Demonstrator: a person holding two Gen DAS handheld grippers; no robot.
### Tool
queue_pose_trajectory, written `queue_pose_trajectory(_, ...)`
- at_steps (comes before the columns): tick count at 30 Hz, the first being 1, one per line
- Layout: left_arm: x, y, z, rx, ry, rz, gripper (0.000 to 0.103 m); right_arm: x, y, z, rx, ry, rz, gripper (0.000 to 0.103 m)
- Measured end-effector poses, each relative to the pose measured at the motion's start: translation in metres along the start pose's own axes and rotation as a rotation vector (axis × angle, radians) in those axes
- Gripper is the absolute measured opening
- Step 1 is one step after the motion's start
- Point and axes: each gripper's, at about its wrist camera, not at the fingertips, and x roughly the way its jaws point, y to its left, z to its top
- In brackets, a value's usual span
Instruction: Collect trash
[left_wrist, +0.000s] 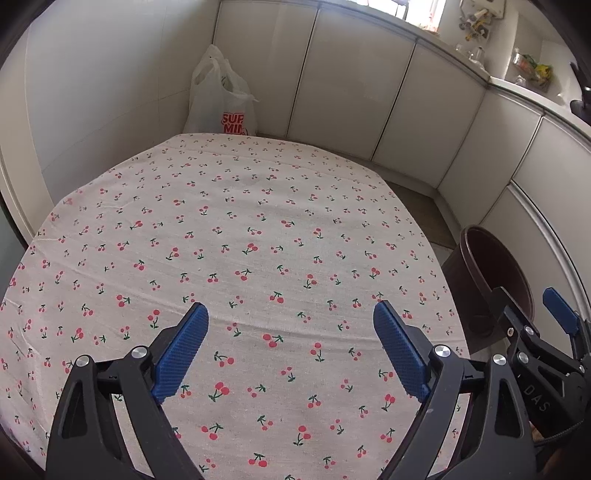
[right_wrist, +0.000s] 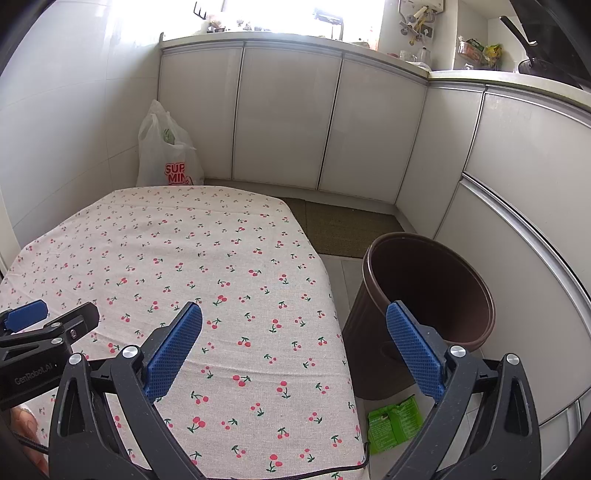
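A green wrapper (right_wrist: 393, 428) lies flat on the floor tiles between the table's near right corner and a brown bin (right_wrist: 428, 291). The bin stands open beside the table, its rim (left_wrist: 491, 266) also visible at the right of the left wrist view. My left gripper (left_wrist: 291, 343) hovers open over the cherry-print tablecloth (left_wrist: 240, 229) with nothing between its blue pads. My right gripper (right_wrist: 295, 350) is open too, one finger over the cloth, the other in front of the bin. Each gripper shows at the edge of the other's view: the right gripper (left_wrist: 532, 317), the left gripper (right_wrist: 55, 317).
A white plastic shopping bag (right_wrist: 166, 155) with red lettering stands on the floor in the far corner behind the table. White cabinets (right_wrist: 288, 122) line the back and right walls. A dark mat (right_wrist: 347, 229) lies on the floor past the bin.
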Motion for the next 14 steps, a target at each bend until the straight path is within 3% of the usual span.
queue_pose_trajectory(14,0.0047,0.0015,0.0012,-0.016,0.029,-0.004,0.090,0.0012,0.0000,-0.0003,0.000,0.000,-0.001,0.096)
